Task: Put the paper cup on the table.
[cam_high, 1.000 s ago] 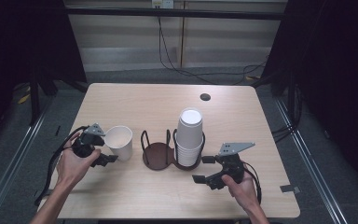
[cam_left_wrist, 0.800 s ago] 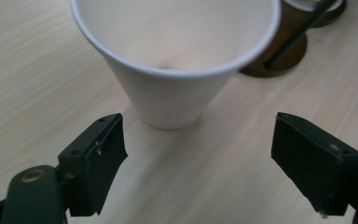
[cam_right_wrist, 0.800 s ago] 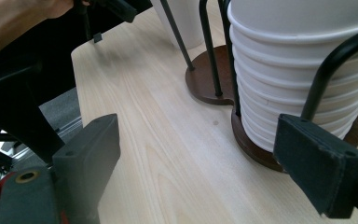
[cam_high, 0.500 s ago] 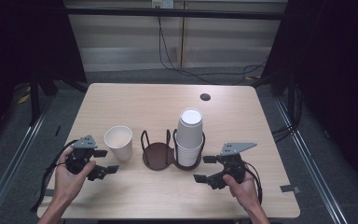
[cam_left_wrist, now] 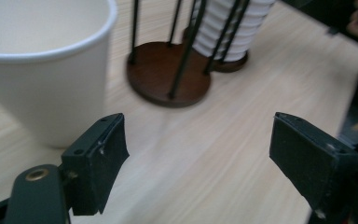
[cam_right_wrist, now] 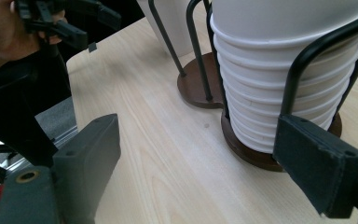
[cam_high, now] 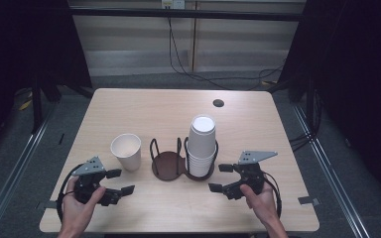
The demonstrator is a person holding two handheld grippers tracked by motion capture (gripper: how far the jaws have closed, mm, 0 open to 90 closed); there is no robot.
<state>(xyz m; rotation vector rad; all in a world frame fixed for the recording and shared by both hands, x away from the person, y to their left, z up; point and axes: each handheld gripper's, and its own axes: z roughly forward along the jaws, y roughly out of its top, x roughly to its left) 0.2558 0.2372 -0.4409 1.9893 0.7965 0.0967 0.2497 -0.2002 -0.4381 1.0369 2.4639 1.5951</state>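
Bare table [cam_high: 144, 111] lies behind the cup [cam_high: 126, 151] and holder [cam_high: 178, 161].

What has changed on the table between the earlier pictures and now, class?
The left gripper has drawn back from the single white paper cup toward the table's near edge, jaws open and empty. The cup, the stack of white paper cups in the black wire holder and the right gripper stayed put.

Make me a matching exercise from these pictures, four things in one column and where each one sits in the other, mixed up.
Things:
1. single paper cup
2. stack of paper cups
3. dark round hole
4. left gripper

Places:
A. far side of the table top
B. right ring of the wire holder
C. near left corner
D. left of the holder, on the table

Pairs: 1-D, 2-B, 3-A, 4-C
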